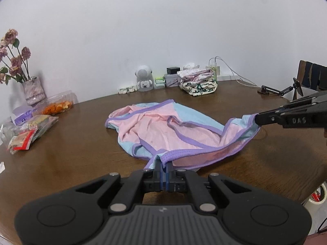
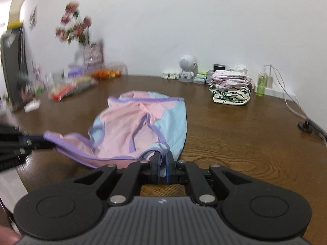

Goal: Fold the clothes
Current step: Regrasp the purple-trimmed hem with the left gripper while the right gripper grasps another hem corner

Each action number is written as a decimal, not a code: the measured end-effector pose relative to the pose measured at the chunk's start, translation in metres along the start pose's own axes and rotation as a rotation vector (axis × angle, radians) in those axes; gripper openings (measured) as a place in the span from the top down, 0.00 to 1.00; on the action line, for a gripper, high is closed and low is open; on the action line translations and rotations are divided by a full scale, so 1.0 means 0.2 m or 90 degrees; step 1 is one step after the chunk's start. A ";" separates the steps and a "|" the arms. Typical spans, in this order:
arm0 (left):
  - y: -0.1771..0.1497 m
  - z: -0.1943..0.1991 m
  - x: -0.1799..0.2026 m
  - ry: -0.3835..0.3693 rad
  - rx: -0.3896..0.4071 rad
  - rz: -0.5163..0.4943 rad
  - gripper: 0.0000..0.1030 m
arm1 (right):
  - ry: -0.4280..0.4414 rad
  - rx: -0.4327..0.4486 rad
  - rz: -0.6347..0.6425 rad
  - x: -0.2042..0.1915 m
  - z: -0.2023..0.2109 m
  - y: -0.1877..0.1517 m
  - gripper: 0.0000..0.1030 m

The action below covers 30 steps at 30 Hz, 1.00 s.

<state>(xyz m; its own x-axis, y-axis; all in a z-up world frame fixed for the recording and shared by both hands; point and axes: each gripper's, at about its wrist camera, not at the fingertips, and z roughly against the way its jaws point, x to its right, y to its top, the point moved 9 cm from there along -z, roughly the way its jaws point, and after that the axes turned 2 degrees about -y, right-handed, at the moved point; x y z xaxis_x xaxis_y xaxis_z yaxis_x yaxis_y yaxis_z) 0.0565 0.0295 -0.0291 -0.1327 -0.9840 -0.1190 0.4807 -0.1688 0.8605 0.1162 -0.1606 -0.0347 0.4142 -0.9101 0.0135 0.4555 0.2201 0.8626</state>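
A pink and light-blue garment (image 1: 163, 126) with purple trim lies crumpled on the brown wooden table (image 1: 71, 153). My left gripper (image 1: 164, 164) is shut on a purple-trimmed corner at the garment's near edge. From the right side of that view my right gripper (image 1: 258, 119) pinches the far right corner and holds it off the table. In the right wrist view, my right gripper (image 2: 162, 157) is shut on the blue corner of the garment (image 2: 132, 126), and the left gripper (image 2: 44, 140) grips the purple hem at the left edge.
A stack of folded clothes (image 1: 198, 81) sits by the wall, beside a small white astronaut figure (image 1: 144, 79) and boxes. A vase of dried roses (image 1: 32, 89) and snack packets (image 1: 30, 128) fill the left side. A cable and a phone stand (image 1: 286, 88) are at the right.
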 end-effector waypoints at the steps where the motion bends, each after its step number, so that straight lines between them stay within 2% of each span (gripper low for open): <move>1: -0.01 0.00 0.00 0.000 -0.003 0.001 0.99 | -0.004 -0.007 0.020 -0.01 -0.01 -0.01 0.95; 4: -0.03 -0.01 0.00 -0.003 -0.008 0.003 0.99 | -0.005 -0.032 0.085 -0.06 -0.06 -0.06 0.90; 8: -0.04 -0.01 0.00 -0.004 -0.010 0.004 0.98 | -0.023 -0.051 0.212 -0.15 -0.08 -0.13 0.57; 10: -0.04 -0.01 0.00 -0.006 -0.010 0.005 0.98 | -0.035 -0.054 0.280 -0.19 -0.09 -0.16 0.48; 11: -0.04 -0.01 0.00 -0.007 -0.010 0.005 0.98 | -0.042 -0.050 0.310 -0.21 -0.08 -0.17 0.35; 12: -0.04 -0.01 0.00 -0.009 -0.010 0.006 0.98 | -0.052 -0.044 0.341 -0.23 -0.07 -0.18 0.19; 14: -0.04 -0.02 0.00 -0.010 -0.011 0.007 0.98 | -0.086 -0.010 0.406 -0.27 -0.05 -0.20 0.03; 17: -0.05 -0.03 0.00 -0.013 -0.014 0.008 0.98 | -0.118 0.037 0.478 -0.33 -0.03 -0.20 0.03; 25: -0.05 -0.03 -0.01 -0.018 -0.013 0.010 0.98 | -0.139 0.000 0.502 -0.26 -0.05 -0.22 0.05; 27: -0.05 -0.03 -0.01 -0.019 -0.013 0.011 0.98 | -0.152 -0.004 0.516 -0.24 -0.06 -0.22 0.20; 30: -0.06 -0.04 -0.01 -0.021 -0.014 0.013 0.98 | -0.152 -0.011 0.534 -0.24 -0.09 -0.22 0.30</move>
<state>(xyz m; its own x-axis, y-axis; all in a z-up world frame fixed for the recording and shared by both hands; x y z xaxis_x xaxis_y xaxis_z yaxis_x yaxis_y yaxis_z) 0.0574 0.0329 -0.0421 -0.1515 -0.9848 -0.0847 0.5026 -0.1505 0.8513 0.0905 -0.1199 -0.0814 0.4432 -0.4937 0.7482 0.0870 0.8544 0.5123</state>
